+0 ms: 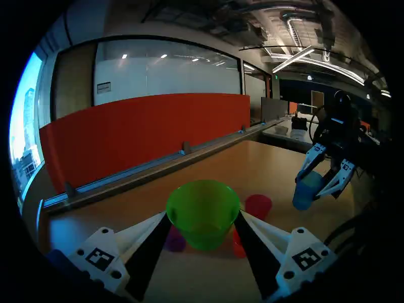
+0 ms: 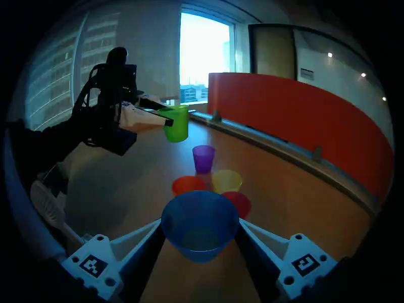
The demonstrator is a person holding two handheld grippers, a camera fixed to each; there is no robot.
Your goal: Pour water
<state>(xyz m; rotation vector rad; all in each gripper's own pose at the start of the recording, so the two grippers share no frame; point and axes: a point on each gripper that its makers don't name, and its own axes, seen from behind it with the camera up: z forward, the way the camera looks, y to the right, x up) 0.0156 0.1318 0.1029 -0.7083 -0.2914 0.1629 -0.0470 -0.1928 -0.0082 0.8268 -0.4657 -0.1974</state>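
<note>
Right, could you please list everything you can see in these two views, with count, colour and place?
green cup: one, green, held above the table in the left claw.
blue cup: one, blue, held above the table in the right claw.
purple cup: one, purple, standing on the table, farthest of the four from the right claw.
orange cup: one, orange, on the table beside the yellow cup.
yellow cup: one, yellow, on the table.
red cup: one, red, on the table just beyond the blue cup.
table: one, brown wood.
partition: one, red, along the table's edge.
window: one, bright, behind the green cup.
left claw: one, white and black, gripping the green cup.
right claw: one, white and black, gripping the blue cup.
</note>
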